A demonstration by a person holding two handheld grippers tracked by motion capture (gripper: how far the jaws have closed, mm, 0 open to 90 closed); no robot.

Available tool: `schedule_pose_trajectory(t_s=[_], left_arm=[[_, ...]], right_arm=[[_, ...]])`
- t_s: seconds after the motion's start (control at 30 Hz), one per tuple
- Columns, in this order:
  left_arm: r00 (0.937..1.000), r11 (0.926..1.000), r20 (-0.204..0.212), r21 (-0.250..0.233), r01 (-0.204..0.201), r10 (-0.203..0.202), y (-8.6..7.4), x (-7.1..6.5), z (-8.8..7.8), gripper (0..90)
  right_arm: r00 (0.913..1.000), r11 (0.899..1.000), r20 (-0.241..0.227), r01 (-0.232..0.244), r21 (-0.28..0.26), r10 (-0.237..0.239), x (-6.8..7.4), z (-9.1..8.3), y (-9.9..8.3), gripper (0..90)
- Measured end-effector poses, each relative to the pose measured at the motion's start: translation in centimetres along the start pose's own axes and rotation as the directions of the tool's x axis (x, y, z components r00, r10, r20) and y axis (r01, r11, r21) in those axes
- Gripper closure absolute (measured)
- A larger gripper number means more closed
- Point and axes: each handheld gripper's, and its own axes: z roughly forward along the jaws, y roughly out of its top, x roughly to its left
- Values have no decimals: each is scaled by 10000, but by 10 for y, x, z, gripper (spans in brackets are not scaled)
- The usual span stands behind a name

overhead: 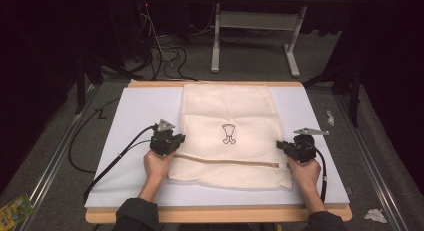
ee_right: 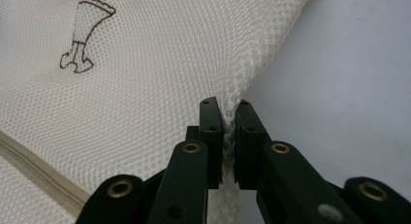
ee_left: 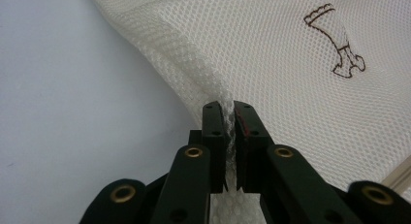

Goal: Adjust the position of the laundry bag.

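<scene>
Left hand-held gripper (overhead: 176, 141): sits at the left edge of the mesh laundry bag (overhead: 230, 116), held in the person's left hand (overhead: 158, 164). In the left gripper view (ee_left: 229, 118) its jaws are nearly closed, with a narrow pinch of the bag's white mesh edge (ee_left: 229, 127) pressed between the pads. A cable runs from it across the tabletop (overhead: 135, 111) toward the near left corner.

Mesh laundry bag: cream-white, lying flat on the middle of the white-covered tabletop, its long axis running away from the person. Far part lies smooth; the near part shows a coarser net. A small dark outline emblem (overhead: 229, 134) is printed at its middle, also seen in the left gripper view (ee_left: 339, 44) and the right gripper view (ee_right: 85, 32). A tan zipper band (overhead: 225, 162) crosses the bag from side to side near its near end, appearing closed along its length. Contents: cannot tell; the bag looks flat, with no bulge visible.

Right hand-held gripper (overhead: 281, 145): at the right edge of the bag, just above the zipper's end, held in the right hand (overhead: 304, 172). In the right gripper view (ee_right: 228, 118) its jaws are likewise almost shut, clamping a thin fold of the mesh edge (ee_right: 229, 112). The zipper band (ee_right: 34, 168) passes to its lower left.
</scene>
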Motion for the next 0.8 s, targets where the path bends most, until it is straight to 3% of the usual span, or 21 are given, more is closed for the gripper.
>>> schedule_pose_trajectory(t_s=[0.3,0.5,0.67,0.8], left_arm=[[10000,9999,-58,165,30,-29,-1,-1,1,831],[9996,9996,-217,227,-150,155,-4,-2,3,788],[9991,9991,-303,297,-297,306,-6,-3,3,720],[9983,9989,-367,190,-438,445,-7,-6,1,646]], right_arm=[[10000,9999,80,52,105,-53,0,1,-1,838],[10000,9999,65,-6,116,6,0,2,-2,812],[9998,9998,131,156,139,-158,-1,2,-3,707],[9998,9999,174,-10,140,8,-1,2,-5,599]])
